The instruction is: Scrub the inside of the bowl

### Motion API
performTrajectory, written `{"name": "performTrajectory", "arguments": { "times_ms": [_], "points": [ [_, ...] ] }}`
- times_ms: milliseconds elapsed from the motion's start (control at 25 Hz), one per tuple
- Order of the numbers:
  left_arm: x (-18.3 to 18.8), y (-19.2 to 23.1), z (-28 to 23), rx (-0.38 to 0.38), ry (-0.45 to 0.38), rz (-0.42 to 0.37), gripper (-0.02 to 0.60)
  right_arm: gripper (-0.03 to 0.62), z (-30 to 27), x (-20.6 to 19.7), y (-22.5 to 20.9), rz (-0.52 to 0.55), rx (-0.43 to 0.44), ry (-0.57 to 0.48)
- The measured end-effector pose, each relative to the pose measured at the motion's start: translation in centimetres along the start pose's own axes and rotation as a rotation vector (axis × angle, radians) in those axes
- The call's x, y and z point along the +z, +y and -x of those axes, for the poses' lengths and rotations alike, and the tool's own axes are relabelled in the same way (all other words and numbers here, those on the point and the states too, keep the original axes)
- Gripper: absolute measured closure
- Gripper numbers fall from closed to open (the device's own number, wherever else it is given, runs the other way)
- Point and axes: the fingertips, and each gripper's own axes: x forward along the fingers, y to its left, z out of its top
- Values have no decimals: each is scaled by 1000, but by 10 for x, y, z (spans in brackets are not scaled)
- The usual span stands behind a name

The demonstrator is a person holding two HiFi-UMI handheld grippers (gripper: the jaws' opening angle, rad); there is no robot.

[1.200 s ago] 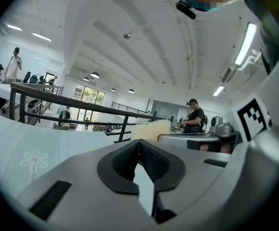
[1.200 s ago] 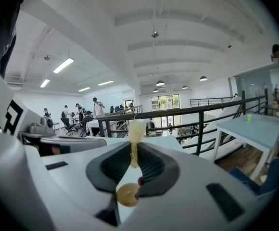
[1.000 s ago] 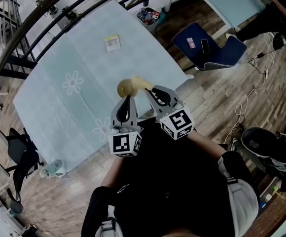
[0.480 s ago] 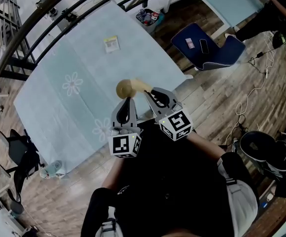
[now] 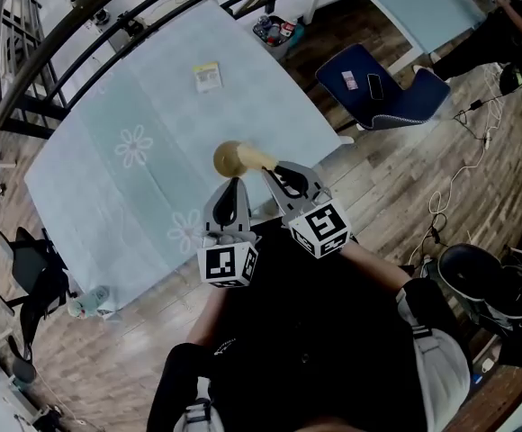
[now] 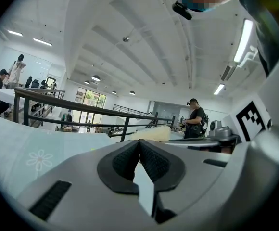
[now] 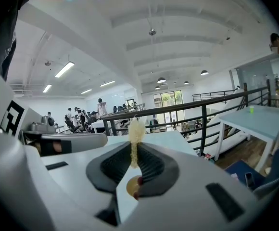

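Observation:
A small tan bowl (image 5: 229, 159) stands on the pale blue tablecloth (image 5: 144, 106), near the table's front edge. My right gripper (image 5: 269, 170) is shut on a pale yellow sponge (image 5: 255, 157), which sticks out over the bowl's right rim. In the right gripper view the sponge (image 7: 135, 129) is pinched thin between the pads. My left gripper (image 5: 235, 184) is shut just in front of the bowl, its tip at the near rim. In the left gripper view its jaws (image 6: 139, 143) meet with nothing seen between them, and the sponge (image 6: 152, 134) shows beyond.
A yellow card (image 5: 207, 77) lies far back on the table. Right of the table stand a blue chair (image 5: 382, 88) with a phone on it and a bin (image 5: 274, 31). A black railing (image 5: 81, 21) runs behind. A black chair (image 5: 36, 273) stands at the left.
Hardly anything differs: both grippers stay shut by the bowl, and the sponge has shifted only slightly over its rim.

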Motion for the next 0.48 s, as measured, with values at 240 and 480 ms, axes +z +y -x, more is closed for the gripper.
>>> {"name": "performTrajectory", "arguments": {
  "times_ms": [240, 480],
  "points": [
    [0, 1, 5, 7, -6, 1, 566, 551, 0, -3, 5, -5, 11, 5],
    [-6, 0, 11, 4, 12, 28, 566, 551, 4, -5, 10, 0, 12, 13]
  ]
}}
